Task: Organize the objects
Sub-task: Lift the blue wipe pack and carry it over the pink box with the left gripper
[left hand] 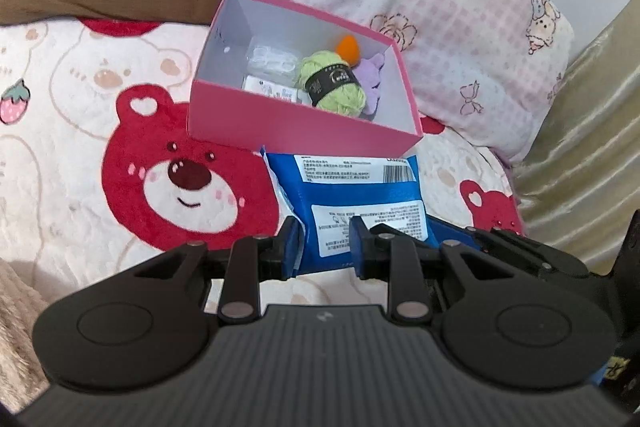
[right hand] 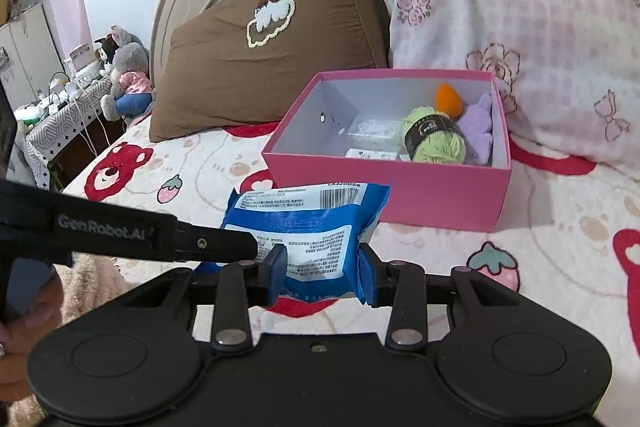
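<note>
Looking along the left gripper [left hand: 325, 243]: jaws clamped on one blue packet [left hand: 352, 203], raised above the bear-print blanket [left hand: 80, 147] just before one pink box [left hand: 288, 123] holding one green yarn ball [left hand: 332, 85], one orange piece [left hand: 346, 46], one lilac cloth [left hand: 374, 75]. Looking along the right gripper [right hand: 323, 273]: likewise pinching the same packet [right hand: 304, 219], box [right hand: 400, 187] behind, two pillows, brown [right hand: 260, 67] and pink [right hand: 520, 27], beyond.

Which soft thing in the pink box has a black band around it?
The green yarn ball. The orange thing and the purple thing beside it have no band.
</note>
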`<state>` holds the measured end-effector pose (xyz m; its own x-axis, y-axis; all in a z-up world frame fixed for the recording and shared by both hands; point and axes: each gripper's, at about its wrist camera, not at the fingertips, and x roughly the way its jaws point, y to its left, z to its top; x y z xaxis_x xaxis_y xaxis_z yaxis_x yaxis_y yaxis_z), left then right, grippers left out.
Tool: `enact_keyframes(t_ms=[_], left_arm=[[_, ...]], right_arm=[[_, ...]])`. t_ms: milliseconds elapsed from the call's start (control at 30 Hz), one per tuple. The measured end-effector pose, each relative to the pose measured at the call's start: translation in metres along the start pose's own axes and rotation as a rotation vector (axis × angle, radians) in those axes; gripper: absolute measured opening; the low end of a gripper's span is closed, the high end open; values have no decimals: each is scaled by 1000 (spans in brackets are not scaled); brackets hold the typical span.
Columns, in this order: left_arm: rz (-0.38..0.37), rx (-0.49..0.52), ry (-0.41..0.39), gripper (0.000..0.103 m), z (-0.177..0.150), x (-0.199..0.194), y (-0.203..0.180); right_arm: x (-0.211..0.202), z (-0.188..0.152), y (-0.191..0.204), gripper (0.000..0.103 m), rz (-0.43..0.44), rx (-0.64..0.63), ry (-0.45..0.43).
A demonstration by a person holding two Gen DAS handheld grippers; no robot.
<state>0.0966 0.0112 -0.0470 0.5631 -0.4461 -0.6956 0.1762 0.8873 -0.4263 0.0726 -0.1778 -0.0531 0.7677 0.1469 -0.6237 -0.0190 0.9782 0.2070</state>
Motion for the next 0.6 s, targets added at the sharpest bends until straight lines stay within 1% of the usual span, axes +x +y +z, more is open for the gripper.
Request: enact_keyframes(t_ms=[133,300,400,600], left_arm=[[-4,3,-12,24,6,-7,-4],[4,63,-54,24,12,-21,-16],[-4,68,-46,24,15,-23,-19],[0,99,-58,24,27,-25,-24]], right_arm=[[-8,9,6,44,5,-26,-14],[-19,19,13,44,-5,-84,-19],[-24,25,16,44,-19,-109,-21],[-26,35,21,44,-43,-136,-36]])
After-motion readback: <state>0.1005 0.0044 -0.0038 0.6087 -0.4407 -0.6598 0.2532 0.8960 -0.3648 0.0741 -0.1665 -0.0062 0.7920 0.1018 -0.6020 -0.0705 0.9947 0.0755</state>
